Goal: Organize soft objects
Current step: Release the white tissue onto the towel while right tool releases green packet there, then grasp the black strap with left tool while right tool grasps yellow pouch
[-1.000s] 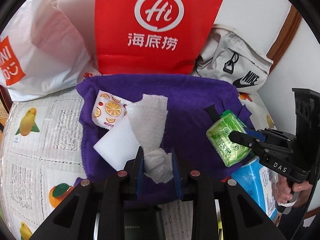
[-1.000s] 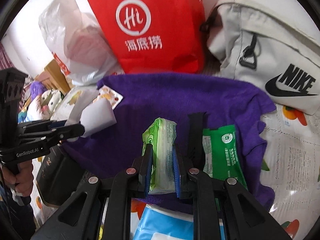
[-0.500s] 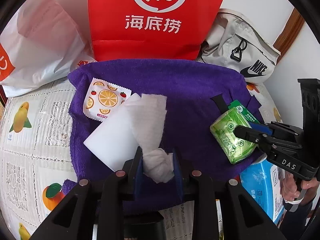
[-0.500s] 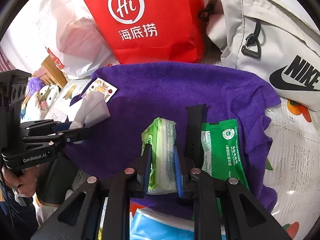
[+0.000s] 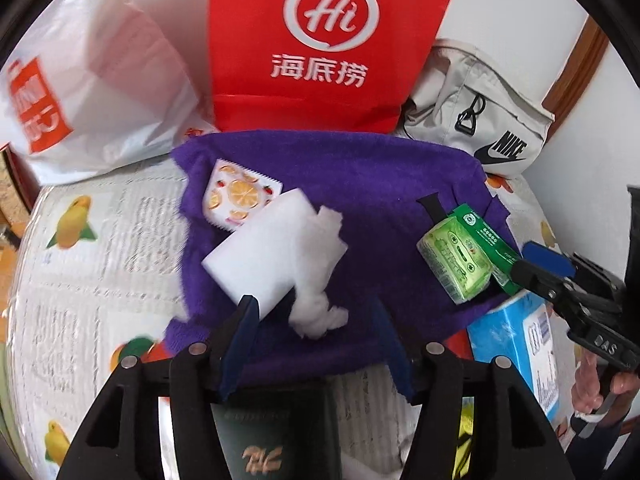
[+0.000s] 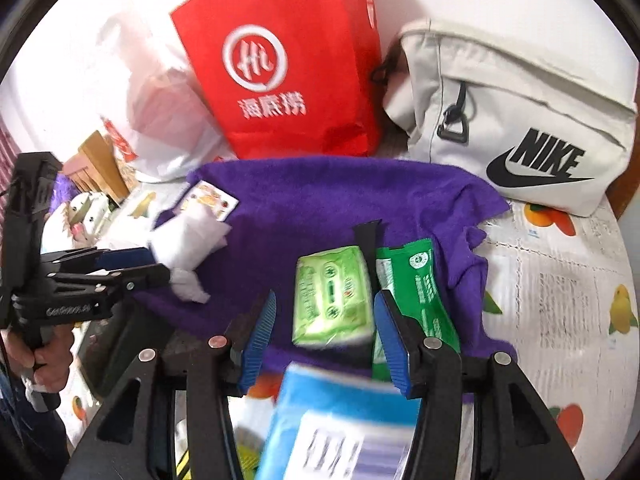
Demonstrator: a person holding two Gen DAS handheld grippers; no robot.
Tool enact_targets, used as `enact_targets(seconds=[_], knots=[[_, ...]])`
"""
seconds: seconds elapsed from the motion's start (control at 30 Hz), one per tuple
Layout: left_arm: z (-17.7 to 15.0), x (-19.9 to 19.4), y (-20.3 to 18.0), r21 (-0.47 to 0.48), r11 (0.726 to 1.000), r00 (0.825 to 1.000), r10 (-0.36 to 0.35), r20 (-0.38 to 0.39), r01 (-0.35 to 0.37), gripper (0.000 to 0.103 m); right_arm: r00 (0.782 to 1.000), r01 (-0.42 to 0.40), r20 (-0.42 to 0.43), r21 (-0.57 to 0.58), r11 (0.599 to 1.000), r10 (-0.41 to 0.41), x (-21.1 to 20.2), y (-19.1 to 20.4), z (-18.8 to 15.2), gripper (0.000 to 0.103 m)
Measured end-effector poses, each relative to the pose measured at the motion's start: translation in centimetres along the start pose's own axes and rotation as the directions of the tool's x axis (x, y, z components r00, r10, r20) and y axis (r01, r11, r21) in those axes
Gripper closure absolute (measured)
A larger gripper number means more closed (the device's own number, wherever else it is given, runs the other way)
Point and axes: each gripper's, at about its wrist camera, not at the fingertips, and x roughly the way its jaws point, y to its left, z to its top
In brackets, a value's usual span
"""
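Two hand-held grippers work over a purple towel (image 5: 360, 184) spread on a fruit-printed tablecloth (image 5: 92, 248), each with its jaws spread wide and nothing between them. The left gripper (image 5: 312, 320) points at a crumpled white tissue (image 5: 316, 264), which lies free on the towel between the blue pads (image 5: 244, 320) without touching either one; the tissue drapes over the near edge of a white foam block (image 5: 256, 248), and a small sachet printed with orange slices (image 5: 240, 196) sits just behind the block, partly tucked under it. The right gripper (image 6: 324, 328) frames a light-green tissue pack (image 6: 332, 296), which rests on the towel between the fingers, apart from both. Just to its right lies a dark-green flat pouch (image 6: 416, 288), and a black strap end (image 6: 368, 236) shows between and behind the two green items. A blue-and-white pack (image 6: 340, 428) (blurred in the right wrist view) lies at the towel's near edge, below the right gripper. Along the back stand a red paper bag (image 5: 328, 40) with a white "Hi" logo, a white plastic shopping bag (image 5: 92, 88) to its left, and a pale grey Nike pouch (image 6: 516, 128) to its right. Each wrist camera catches the opposite gripper at the edge of its view, with a bare hand (image 6: 44, 356) around the left one's handle.
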Motion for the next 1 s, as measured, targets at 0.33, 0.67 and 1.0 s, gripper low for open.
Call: enact_targets(seconds=[0.33, 0.67, 1.0], knots=[[-4.5, -6.1, 2.6, -0.066, 0.998, 0.998, 0.01, 0.061, -0.006, 0.04, 0.998, -0.06, 0.006, 0.022, 0.998, 0.06, -4.1, 4.0, -5.2, 0.051], [-8.9, -9.3, 3.3, -0.095, 0.995, 0.997, -0.004, 0.074, 0.011, 0.04, 0.999, -0.034, -0.009, -0.026, 0.999, 0.033, -7.1, 8.1, -10.7, 0.051], [-13.5, -8.9, 2.9, -0.082, 0.996, 0.999, -0.033, 0.036, 0.036, 0.04, 1.0, -0.004, -0.013, -0.169, 0.986, 0.002, -5.9, 12.0, -16.1, 0.046]])
